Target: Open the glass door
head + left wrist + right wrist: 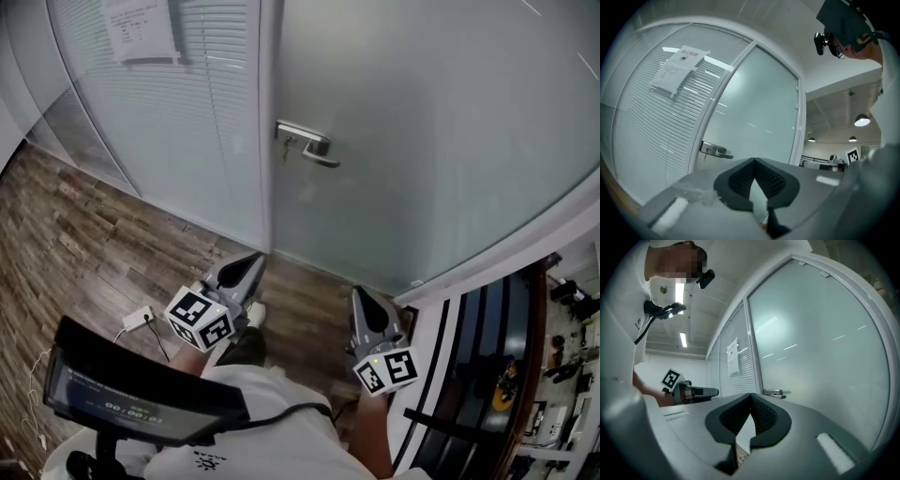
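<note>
Task item was the frosted glass door in its white frame (pixel 422 141), straight ahead of both grippers and closed as far as I could judge. Expect a heavy, rigid leaf. The pane is smooth, so the pads get no purchase on it, and it won't take knocks well; stay off the glass.

The only sensible hold was the silver metal lever handle (pixel 307 142), which sat above and ahead of your left gripper (pixel 246 269), and ahead and to the left of your right gripper (pixel 361 298). The lever lay horizontal, free end towards the right gripper's side. It's stiff, slick metal, so a clamp across the bar may slide. I'd load it near the free end for leverage, then move the leaf slowly. Something small hung under the lock, probably a key, but it was too small to be sure.

Left gripper: jaws together at the tips, nothing between them, touching nothing. Right gripper: same, shut and empty. Both pointed roughly level at the door and were well short of the handle. You'd have needed to spread one pair before clamping — or press the lever down with closed tips.
</note>
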Action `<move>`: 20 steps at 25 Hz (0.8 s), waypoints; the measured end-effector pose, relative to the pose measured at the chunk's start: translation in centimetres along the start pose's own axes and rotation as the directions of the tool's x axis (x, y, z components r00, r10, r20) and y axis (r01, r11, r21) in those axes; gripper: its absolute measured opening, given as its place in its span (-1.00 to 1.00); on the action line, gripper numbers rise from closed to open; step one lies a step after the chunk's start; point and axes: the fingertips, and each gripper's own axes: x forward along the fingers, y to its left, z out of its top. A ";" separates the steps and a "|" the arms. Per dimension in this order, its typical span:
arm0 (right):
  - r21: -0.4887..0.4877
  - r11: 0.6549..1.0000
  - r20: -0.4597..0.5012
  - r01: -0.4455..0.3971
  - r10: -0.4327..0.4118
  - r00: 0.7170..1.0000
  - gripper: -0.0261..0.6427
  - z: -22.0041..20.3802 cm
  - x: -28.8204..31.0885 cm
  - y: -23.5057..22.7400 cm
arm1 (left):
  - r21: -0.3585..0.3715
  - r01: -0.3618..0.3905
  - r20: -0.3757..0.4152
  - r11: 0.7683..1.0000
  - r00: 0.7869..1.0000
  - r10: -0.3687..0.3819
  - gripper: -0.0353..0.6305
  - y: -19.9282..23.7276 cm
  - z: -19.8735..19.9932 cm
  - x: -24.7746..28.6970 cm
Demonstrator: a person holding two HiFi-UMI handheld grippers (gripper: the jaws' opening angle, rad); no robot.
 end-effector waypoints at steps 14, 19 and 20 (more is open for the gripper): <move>-0.030 0.998 -0.075 0.061 -0.063 0.995 -0.90 -0.4 17.3 -6.0 | 0.100 0.149 -0.033 0.984 0.989 -0.147 -0.88 11.1 3.9 12.2; -0.037 0.997 -0.144 0.066 -0.071 0.987 -0.90 -1.3 23.0 -7.0 | 0.106 0.198 -0.058 0.974 0.979 -0.193 -0.88 14.9 5.2 15.3; -0.049 0.996 -0.157 0.079 -0.086 0.984 -0.90 -1.6 24.1 -7.4 | 0.105 0.208 -0.062 0.973 0.977 -0.202 -0.88 15.7 5.4 15.9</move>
